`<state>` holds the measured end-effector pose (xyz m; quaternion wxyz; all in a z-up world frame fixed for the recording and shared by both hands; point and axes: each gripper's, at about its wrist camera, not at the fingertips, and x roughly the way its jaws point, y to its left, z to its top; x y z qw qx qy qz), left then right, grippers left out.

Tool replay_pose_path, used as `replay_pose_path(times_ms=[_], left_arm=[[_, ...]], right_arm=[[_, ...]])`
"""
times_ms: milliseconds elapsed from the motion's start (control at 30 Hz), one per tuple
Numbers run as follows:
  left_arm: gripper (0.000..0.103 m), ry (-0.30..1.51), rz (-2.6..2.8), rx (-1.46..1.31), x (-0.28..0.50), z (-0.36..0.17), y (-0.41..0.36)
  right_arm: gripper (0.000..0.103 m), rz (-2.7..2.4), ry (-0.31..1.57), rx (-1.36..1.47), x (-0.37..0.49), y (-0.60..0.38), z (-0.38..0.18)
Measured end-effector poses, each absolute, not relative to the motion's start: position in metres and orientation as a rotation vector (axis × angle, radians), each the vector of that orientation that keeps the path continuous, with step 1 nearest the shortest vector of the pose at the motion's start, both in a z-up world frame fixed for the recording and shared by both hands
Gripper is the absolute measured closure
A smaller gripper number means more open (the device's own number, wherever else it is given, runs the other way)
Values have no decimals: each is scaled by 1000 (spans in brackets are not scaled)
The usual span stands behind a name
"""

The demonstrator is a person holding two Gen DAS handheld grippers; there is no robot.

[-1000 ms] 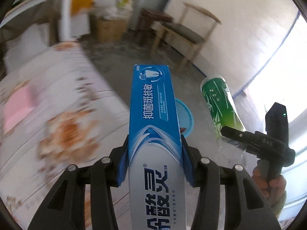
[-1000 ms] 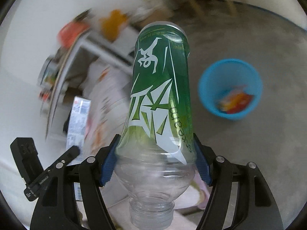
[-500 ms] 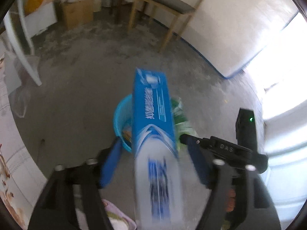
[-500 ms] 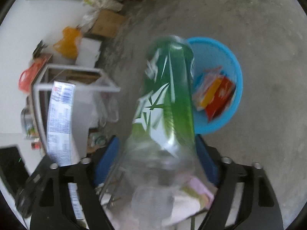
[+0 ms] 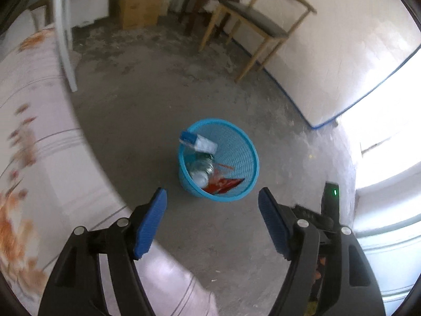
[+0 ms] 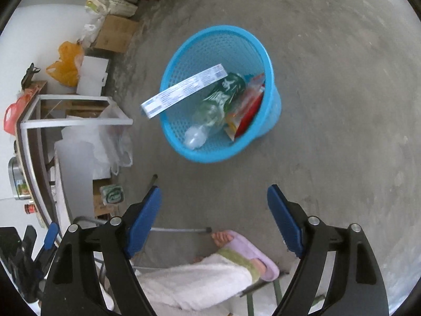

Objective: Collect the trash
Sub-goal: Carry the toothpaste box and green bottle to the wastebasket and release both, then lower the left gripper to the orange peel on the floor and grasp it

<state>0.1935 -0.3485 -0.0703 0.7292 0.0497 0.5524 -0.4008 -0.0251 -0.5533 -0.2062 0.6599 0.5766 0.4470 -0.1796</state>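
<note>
A blue mesh basket point(image 5: 248, 144) point(image 6: 273, 92) stands on the concrete floor. A blue and white toothpaste box point(image 5: 197, 142) point(image 6: 184, 92) leans across its rim. Inside lie a green-labelled plastic bottle point(image 5: 201, 171) point(image 6: 215, 108) and red and orange wrappers point(image 5: 223, 184) point(image 6: 247, 110). My left gripper point(image 5: 211, 193) hangs open above the basket's near side with nothing between its blue pads. My right gripper point(image 6: 213, 189) is also open and empty, pointing down just short of the basket.
A table with a floral cloth point(image 5: 31, 144) fills the left of the left wrist view. A wooden chair point(image 5: 263, 26) and a cardboard box point(image 5: 136, 10) stand at the back. A white metal frame point(image 6: 73, 121) and a person's slippered foot point(image 6: 250, 250) are close to the basket.
Both grippers opened and let go. The toothpaste box and the green bottle dropped into the blue basket. Both hands sank and now face down toward it.
</note>
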Motion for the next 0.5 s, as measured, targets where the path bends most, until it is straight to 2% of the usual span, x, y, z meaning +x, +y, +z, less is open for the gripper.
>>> replay_pose_path(times_ms=[167, 233, 433, 500], left_arm=[[33, 1078, -859, -13, 177, -38, -265], [33, 1018, -851, -35, 165, -21, -227], [30, 783, -558, 18, 89, 39, -54], [24, 691, -400, 66, 52, 55, -1]], right_arm=[[24, -347, 959, 1181, -28, -515, -149], [23, -280, 910, 1082, -21, -495, -110], [18, -117, 834, 866, 13, -444, -38], [18, -88, 839, 802, 29, -426, -25]])
